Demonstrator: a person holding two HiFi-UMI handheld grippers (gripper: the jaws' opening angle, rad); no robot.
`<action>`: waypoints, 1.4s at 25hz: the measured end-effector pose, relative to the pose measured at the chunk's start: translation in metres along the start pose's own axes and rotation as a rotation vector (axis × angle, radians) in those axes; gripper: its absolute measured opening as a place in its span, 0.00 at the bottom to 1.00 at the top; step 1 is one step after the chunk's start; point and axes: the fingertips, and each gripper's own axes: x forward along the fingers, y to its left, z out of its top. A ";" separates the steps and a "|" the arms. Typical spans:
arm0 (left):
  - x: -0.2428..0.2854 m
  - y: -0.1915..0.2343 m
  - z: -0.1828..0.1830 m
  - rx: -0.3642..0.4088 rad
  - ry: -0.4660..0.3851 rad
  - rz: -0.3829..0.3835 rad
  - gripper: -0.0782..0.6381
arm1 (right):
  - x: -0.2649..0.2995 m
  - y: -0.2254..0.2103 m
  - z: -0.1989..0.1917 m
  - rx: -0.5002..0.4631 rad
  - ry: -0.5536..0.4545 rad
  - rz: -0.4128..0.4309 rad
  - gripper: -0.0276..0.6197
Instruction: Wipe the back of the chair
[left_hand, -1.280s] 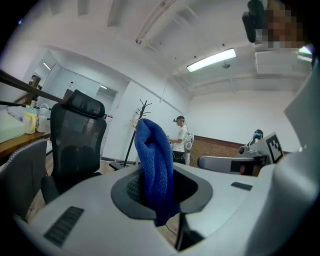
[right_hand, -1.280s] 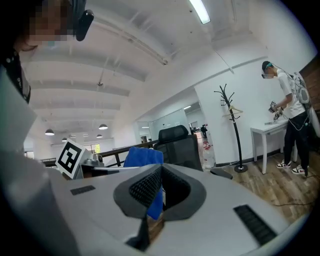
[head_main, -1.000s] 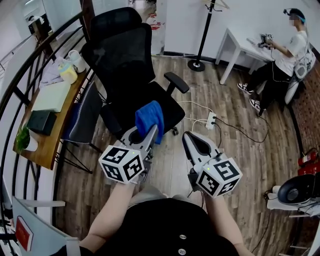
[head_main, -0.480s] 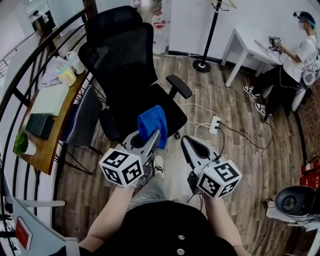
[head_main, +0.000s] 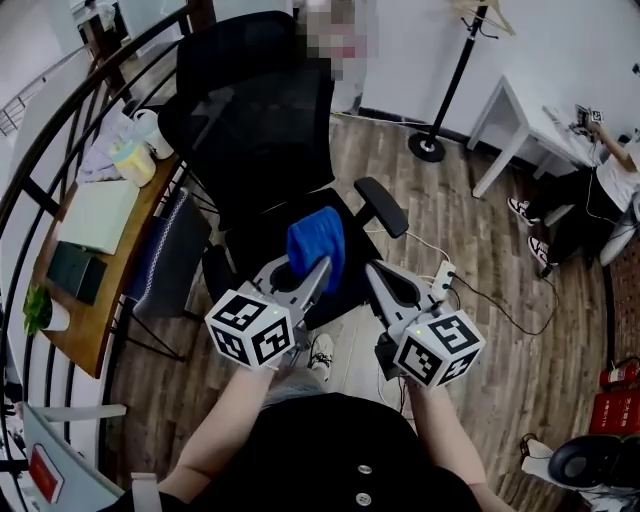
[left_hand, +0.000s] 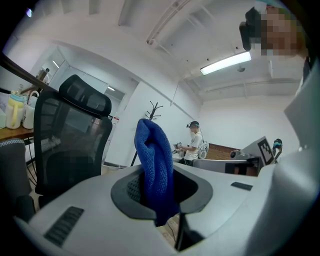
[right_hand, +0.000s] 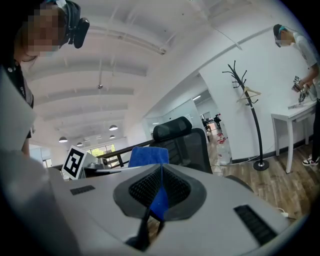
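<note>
A black mesh office chair (head_main: 262, 130) stands in front of me, its backrest and headrest facing me beyond the seat. My left gripper (head_main: 318, 266) is shut on a folded blue cloth (head_main: 318, 240), which sticks up from the jaws over the seat's front part. In the left gripper view the cloth (left_hand: 155, 170) stands upright between the jaws, with the chair's back (left_hand: 70, 145) to the left and some way off. My right gripper (head_main: 372, 270) is beside it, shut with nothing held. The right gripper view shows the chair (right_hand: 182, 142) behind the cloth (right_hand: 148, 156).
A wooden desk (head_main: 95, 250) with a mug, a pad and a plant runs along the curved railing at left. A coat stand (head_main: 440, 100), a white table (head_main: 515, 125) and a seated person (head_main: 600, 190) are at the right. A power strip (head_main: 443, 276) with cables lies on the floor.
I have stepped closer to the chair. Both grippers and the blue cloth have moved forward, from over the floor to over the seat's front edge.
</note>
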 end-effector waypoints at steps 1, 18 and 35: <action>0.008 0.010 0.006 0.001 -0.002 0.005 0.22 | 0.014 -0.005 0.006 -0.003 0.001 0.010 0.09; 0.071 0.139 0.069 -0.043 -0.074 0.096 0.22 | 0.164 -0.058 0.051 -0.073 0.051 0.078 0.09; 0.079 0.205 0.144 0.026 -0.170 0.259 0.22 | 0.264 -0.060 0.111 -0.130 0.032 0.254 0.09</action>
